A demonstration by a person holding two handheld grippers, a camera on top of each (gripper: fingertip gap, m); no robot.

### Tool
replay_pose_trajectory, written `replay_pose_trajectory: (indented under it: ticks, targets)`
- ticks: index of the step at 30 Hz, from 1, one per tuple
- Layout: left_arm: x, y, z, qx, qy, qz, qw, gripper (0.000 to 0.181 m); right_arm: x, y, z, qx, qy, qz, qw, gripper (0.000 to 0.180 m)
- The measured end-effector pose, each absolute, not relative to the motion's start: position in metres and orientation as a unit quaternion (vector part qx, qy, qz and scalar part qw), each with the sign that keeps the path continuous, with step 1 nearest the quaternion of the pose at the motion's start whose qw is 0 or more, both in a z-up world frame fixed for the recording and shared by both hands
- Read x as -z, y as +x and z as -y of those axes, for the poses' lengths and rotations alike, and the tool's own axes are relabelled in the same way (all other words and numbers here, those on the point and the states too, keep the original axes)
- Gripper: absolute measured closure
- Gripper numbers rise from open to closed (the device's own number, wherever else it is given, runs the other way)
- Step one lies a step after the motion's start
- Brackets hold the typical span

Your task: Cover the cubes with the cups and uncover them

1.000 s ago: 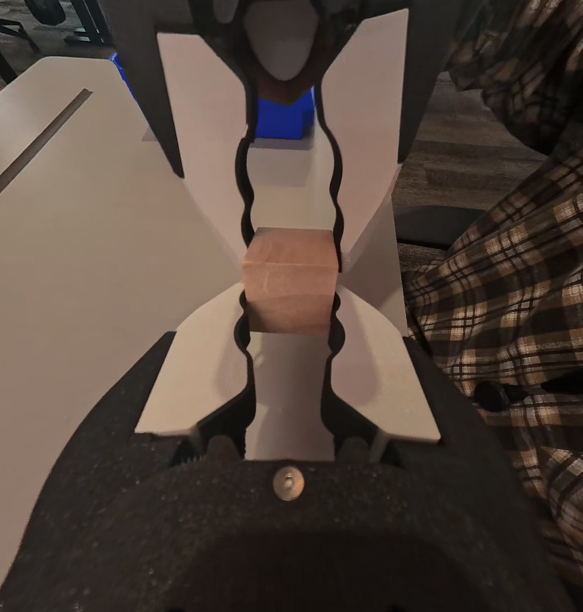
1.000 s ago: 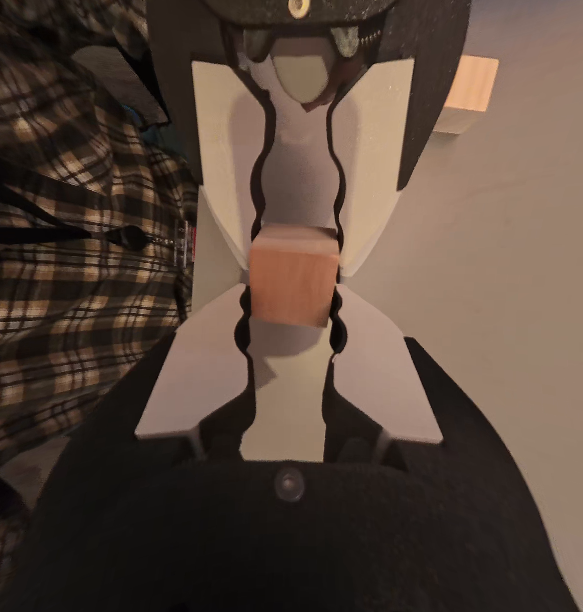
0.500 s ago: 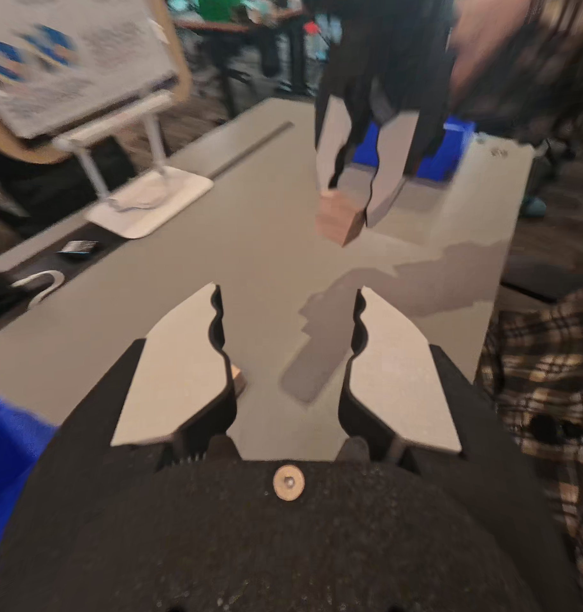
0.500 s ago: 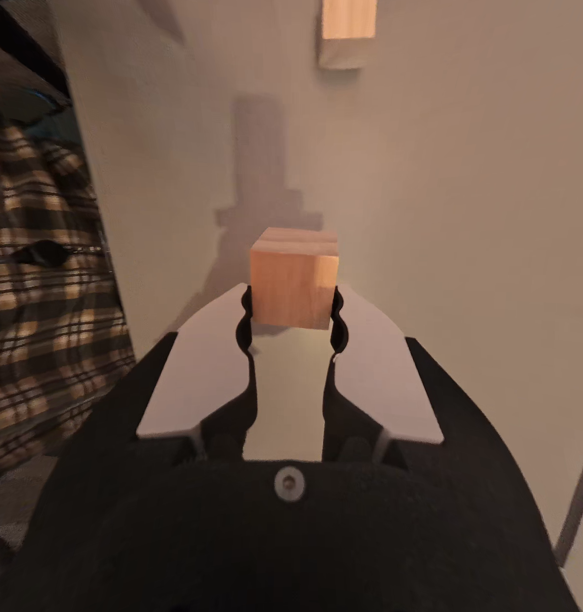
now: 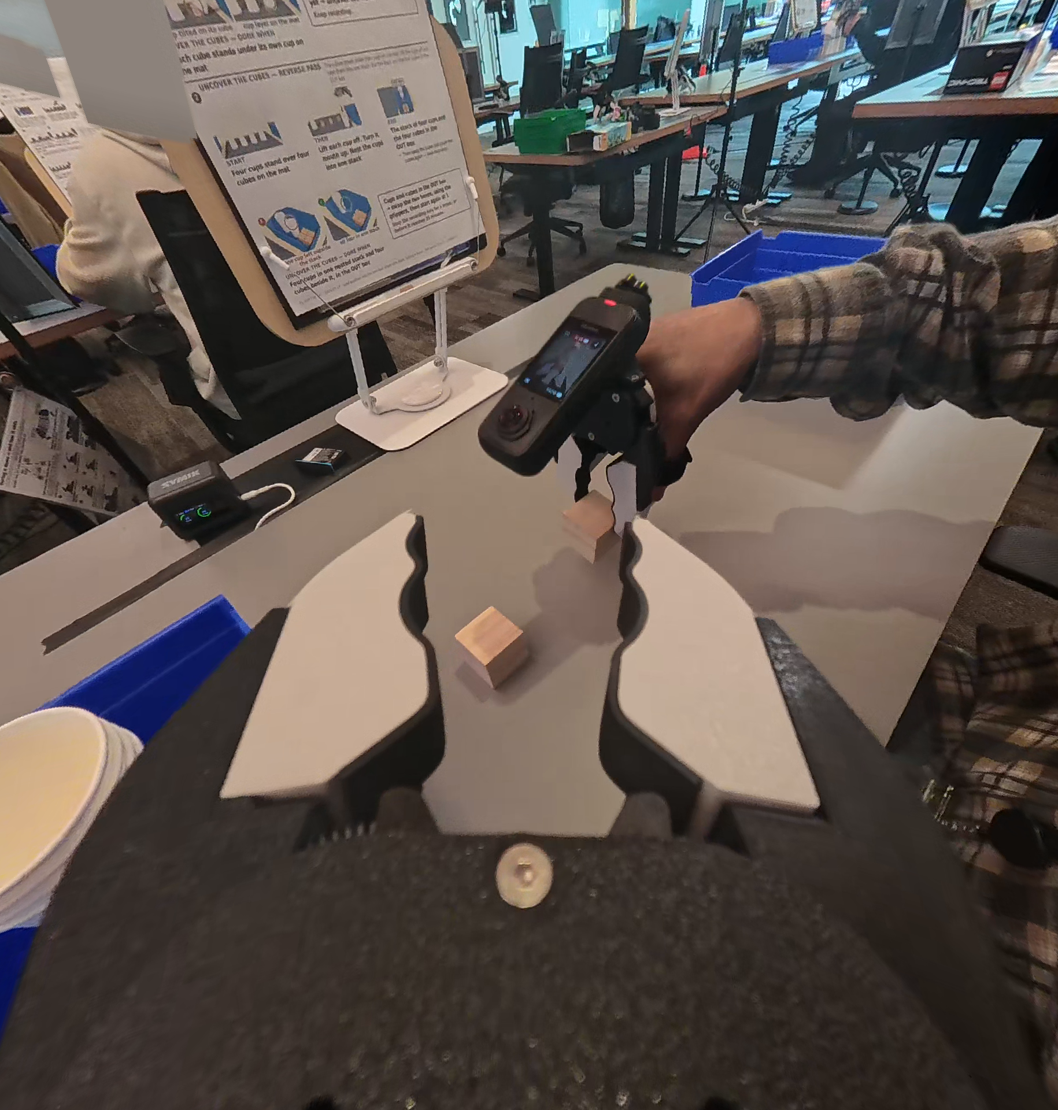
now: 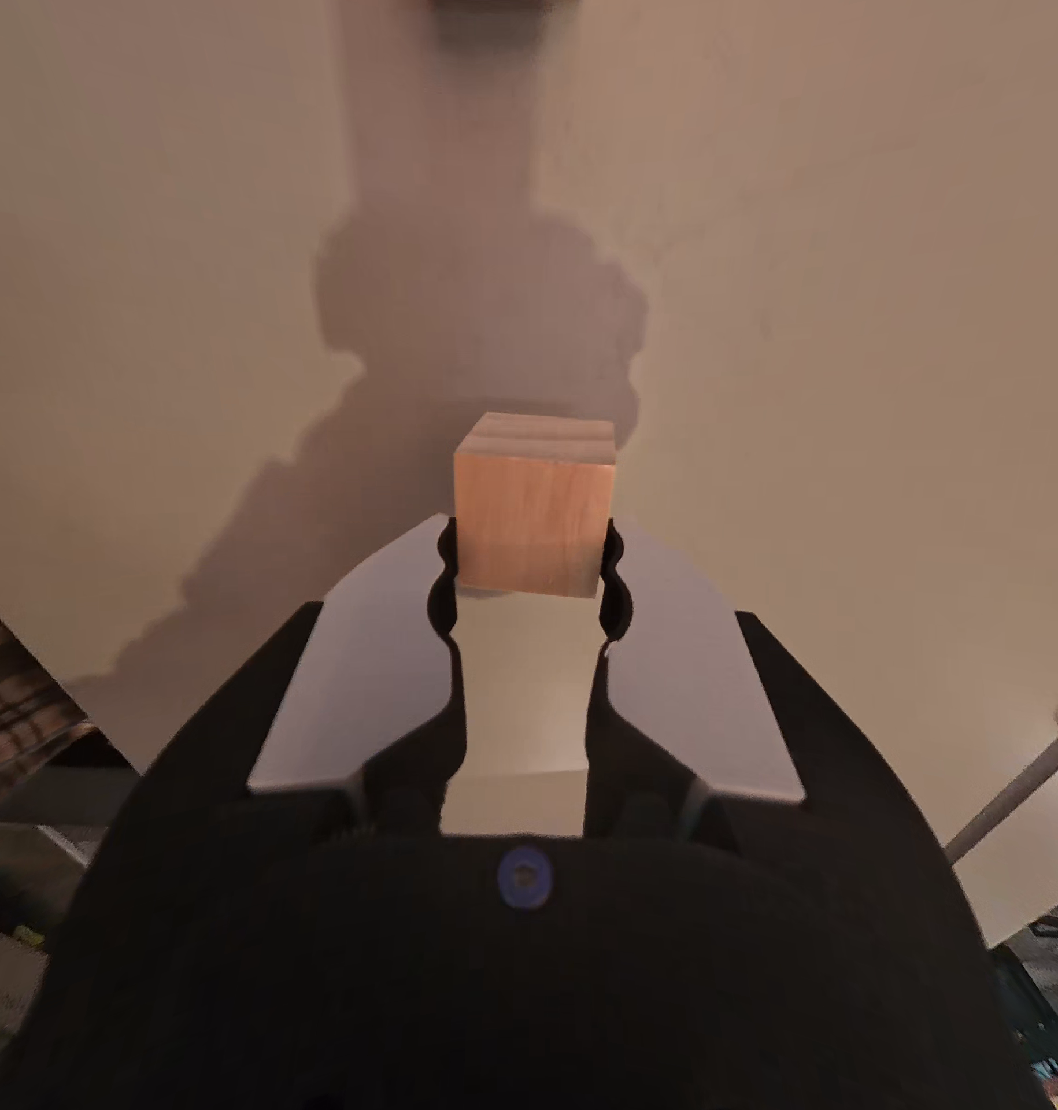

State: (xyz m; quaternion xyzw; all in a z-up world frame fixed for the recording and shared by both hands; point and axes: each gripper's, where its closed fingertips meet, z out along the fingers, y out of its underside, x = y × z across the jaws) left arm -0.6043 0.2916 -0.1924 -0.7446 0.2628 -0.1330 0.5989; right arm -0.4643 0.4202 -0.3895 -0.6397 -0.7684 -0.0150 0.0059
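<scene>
Right gripper (image 6: 529, 561) pinching wooden cube (image 6: 532, 516) at fingertips, table (image 6: 845, 300) close beyond. Left gripper (image 5: 520, 576) spread, empty, second cube (image 5: 490, 645) straight ahead between fingers (nearer than right). Cup stack (image 5: 28, 811) beside, leftward.

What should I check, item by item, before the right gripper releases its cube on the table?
1. Right gripper shut on held cube: ok.
2. Held cube resting on the table: cannot tell; in the left wrist view it looks at or just above the surface.
3. Spacing from the loose cube: ok, clearly apart.
4. Left gripper out of the way: ok, open and empty, away from the right one.
5. Cup stack ready for covering: ok, mouth up at the left, beside the blue bin.
</scene>
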Motion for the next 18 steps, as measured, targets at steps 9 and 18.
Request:
replay_pose_trajectory:
  ticks: [9, 18]
  targets:
    - [0.189, -0.606, -0.289, 0.120, -0.740, -0.270, 0.604, 0.120, 0.407, -0.475, -0.417, 0.003, -0.634, 0.774, -0.006, 0.135]
    - [0.197, -0.606, -0.293, 0.106, -0.748, -0.279, 0.593, 0.120, 0.417, -0.476, -0.416, -0.026, -0.637, 0.770, -0.017, 0.135]
